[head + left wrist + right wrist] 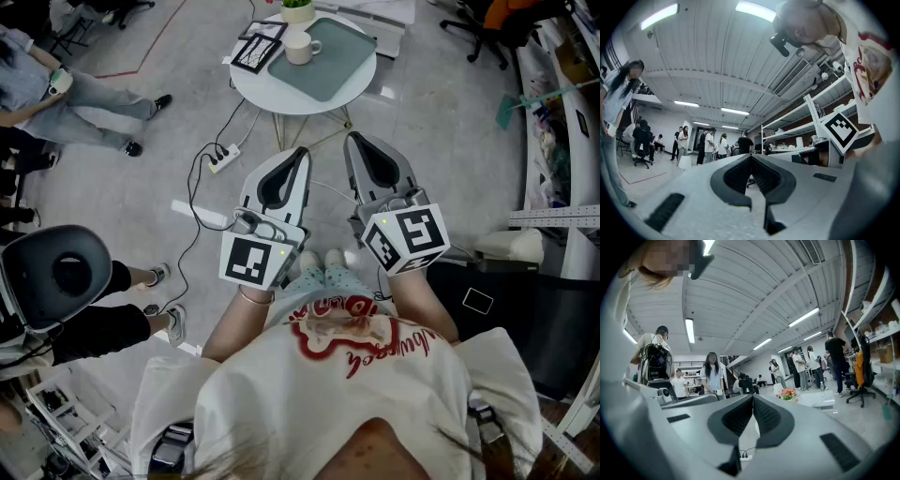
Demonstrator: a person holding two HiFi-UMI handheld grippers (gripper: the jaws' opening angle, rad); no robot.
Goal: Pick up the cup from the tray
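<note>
The white cup point(302, 47) stands on the near left corner of a grey-green tray point(339, 58), on a small round white table point(272, 92) at the top of the head view. My left gripper point(301, 151) and right gripper point(349, 139) are held side by side close to the body, over the floor and well short of the table. Both point toward the table. In the left gripper view the left gripper's point(751, 157) jaws meet with nothing between them. The right gripper's point(753, 397) jaws are likewise pressed together and empty. The cup is hidden in both gripper views.
A potted plant point(297, 8) and a black-and-white marker card point(258, 52) share the table. A power strip point(223, 157) with cables lies on the floor left of the table legs. A black chair point(66, 272) and seated people are at left; shelves point(562, 141) run along the right.
</note>
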